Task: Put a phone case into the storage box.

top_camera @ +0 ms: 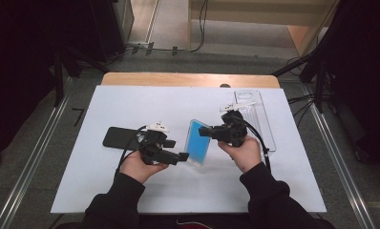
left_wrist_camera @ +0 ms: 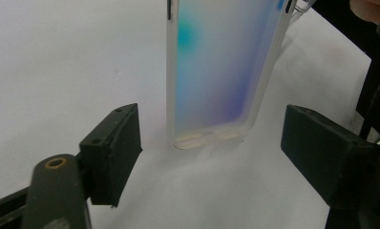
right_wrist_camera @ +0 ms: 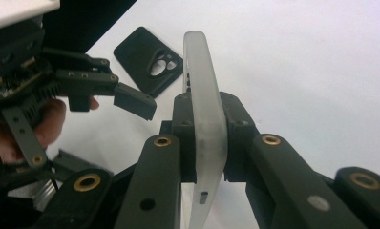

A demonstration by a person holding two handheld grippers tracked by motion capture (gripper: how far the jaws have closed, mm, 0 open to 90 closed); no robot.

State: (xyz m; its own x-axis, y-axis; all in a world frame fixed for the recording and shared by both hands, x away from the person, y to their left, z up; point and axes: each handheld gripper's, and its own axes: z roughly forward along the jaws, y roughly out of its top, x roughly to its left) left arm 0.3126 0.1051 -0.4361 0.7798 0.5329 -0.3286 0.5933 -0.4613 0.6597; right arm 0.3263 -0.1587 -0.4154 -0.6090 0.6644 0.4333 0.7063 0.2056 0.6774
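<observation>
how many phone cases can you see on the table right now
3: a translucent blue-tinted case upright at the centre, clamped by the right gripper; a black case lying flat at the left; a clear case lying flat at the right.

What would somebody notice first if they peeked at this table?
Probably the shiny blue phone case standing on its end in the middle of the white table, pinched by the right gripper. The left gripper waits right beside it with its jaws wide open. A black phone case lies flat at the left, and a clear plastic tray sits at the far right.
</observation>
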